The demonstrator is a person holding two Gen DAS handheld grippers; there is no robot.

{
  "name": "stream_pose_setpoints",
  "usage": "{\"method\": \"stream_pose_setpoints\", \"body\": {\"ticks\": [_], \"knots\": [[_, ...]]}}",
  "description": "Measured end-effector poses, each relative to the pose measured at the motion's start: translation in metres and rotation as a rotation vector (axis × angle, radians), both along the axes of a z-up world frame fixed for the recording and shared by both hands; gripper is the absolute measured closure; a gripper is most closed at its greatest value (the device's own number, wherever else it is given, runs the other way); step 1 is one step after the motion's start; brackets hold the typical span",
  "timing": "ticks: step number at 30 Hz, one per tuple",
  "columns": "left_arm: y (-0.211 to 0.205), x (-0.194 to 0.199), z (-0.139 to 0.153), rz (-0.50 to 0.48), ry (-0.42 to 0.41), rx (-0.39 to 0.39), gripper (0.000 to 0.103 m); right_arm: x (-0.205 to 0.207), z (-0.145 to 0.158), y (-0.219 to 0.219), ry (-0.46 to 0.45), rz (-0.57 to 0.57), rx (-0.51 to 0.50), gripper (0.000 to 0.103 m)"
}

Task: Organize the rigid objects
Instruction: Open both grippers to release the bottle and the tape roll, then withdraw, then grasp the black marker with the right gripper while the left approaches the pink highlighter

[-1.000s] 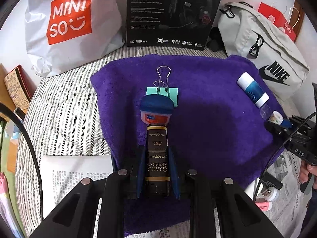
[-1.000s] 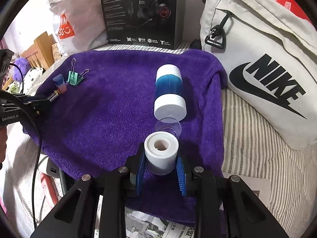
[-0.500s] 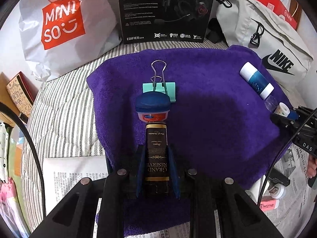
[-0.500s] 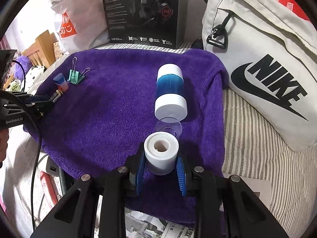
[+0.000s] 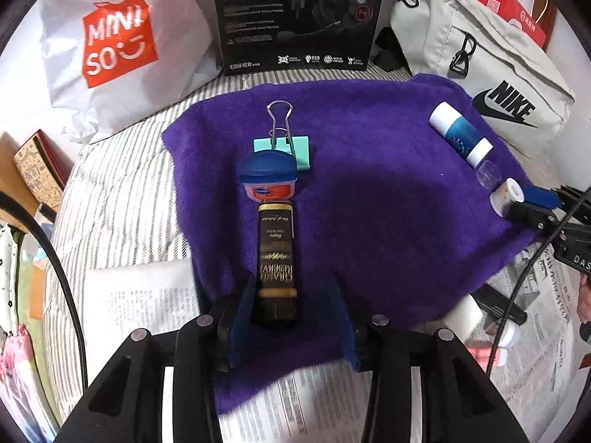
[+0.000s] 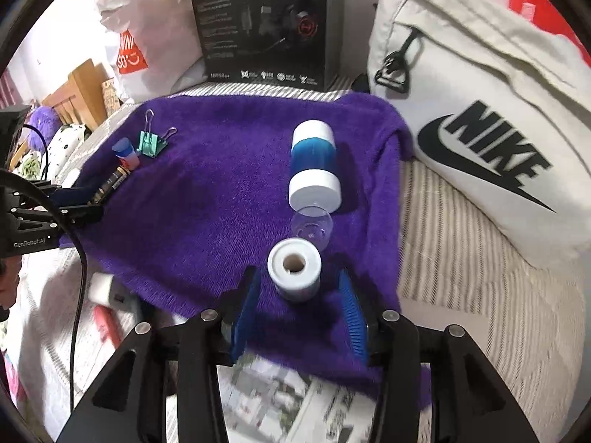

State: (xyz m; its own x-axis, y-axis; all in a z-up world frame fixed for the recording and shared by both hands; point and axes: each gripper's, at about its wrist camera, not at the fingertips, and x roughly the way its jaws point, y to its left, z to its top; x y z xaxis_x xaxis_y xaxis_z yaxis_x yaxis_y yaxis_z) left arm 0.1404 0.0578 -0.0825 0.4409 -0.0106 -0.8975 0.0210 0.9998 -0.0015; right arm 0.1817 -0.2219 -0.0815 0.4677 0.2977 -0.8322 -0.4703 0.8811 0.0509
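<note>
On the purple towel (image 5: 369,184) a black and gold tube (image 5: 276,258) lies in a line behind a blue-lidded red jar (image 5: 267,179) and a teal binder clip (image 5: 282,144). My left gripper (image 5: 291,317) is open, its jaws apart around the tube's near end. My right gripper (image 6: 299,306) is open around a white roll (image 6: 294,269) lying on the towel (image 6: 207,203). Beyond the roll lie a clear cap (image 6: 311,227) and a blue and white bottle (image 6: 314,166). The tube (image 6: 110,182), jar (image 6: 125,153) and clip (image 6: 149,142) also show in the right wrist view.
A Nike bag (image 5: 487,74) lies at the right, a black headset box (image 5: 299,14) at the back, a Miniso bag (image 5: 118,44) at the back left. Newspaper (image 5: 303,402) lies under the towel's near edge. Striped bedding (image 5: 122,199) lies to the left.
Both grippers have opened and let go: the left released the black and gold tube, the right released the white roll. Both objects now lie on the towel.
</note>
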Motion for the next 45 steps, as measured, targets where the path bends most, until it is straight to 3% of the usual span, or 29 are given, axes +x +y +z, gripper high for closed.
{"method": "stream_pose_setpoints", "body": {"ticks": [7,15,17,22,33,37,45], "knots": [[0.007,-0.035,0.022,0.033,-0.052,-0.004,0.058,-0.042,0.022,-0.004,-0.021,0.030,0.028,0.055],[0.006,-0.076,0.025,0.044,-0.046,-0.014,0.058,-0.079,0.023,0.027,-0.026,0.190,0.039,0.057],[0.004,-0.085,0.021,0.053,-0.038,-0.021,0.058,-0.079,0.015,0.036,-0.011,0.224,0.025,0.068],[0.007,-0.098,0.006,0.069,-0.001,-0.062,0.058,-0.070,-0.004,0.051,0.036,0.261,-0.007,0.085],[0.004,-0.101,-0.011,0.070,0.036,-0.087,0.058,-0.062,-0.019,0.067,0.089,0.323,-0.048,0.085],[0.000,-0.100,-0.011,0.055,0.033,-0.088,0.058,-0.062,-0.023,0.074,0.069,0.338,-0.063,0.087],[-0.011,-0.099,-0.012,0.022,0.031,-0.109,0.058,-0.072,-0.013,0.046,0.064,0.256,-0.018,0.091]]}}
